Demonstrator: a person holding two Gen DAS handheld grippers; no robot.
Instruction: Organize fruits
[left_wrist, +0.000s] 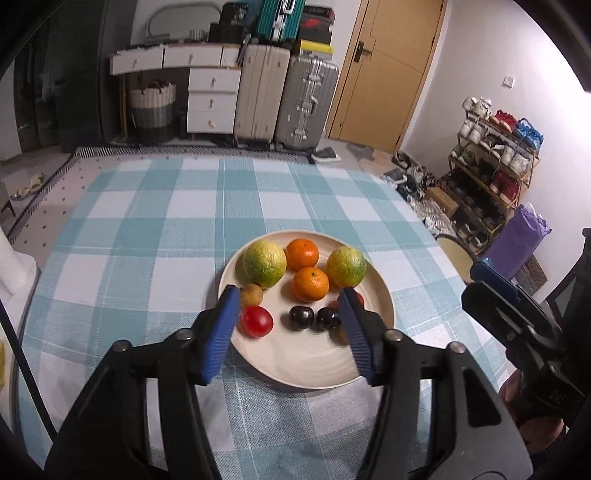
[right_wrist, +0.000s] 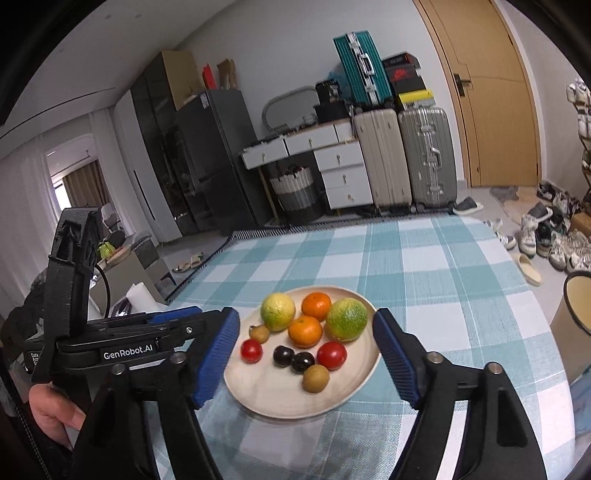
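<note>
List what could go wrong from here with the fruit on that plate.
1. The plate is shallow and holds loose round fruit; a nudge from the open left gripper or right gripper could roll a tomato or a dark plum off it.
2. The fruits sit close together, so closing on one orange may push the green-yellow citrus beside it.
3. The two grippers are close together and might collide.

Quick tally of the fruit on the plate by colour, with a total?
Yellow-green citrus: 2
Orange mandarins: 2
Red tomatoes: 2
Dark plums: 2
Small brown fruits: 2
Total: 10, all on the plate
</note>
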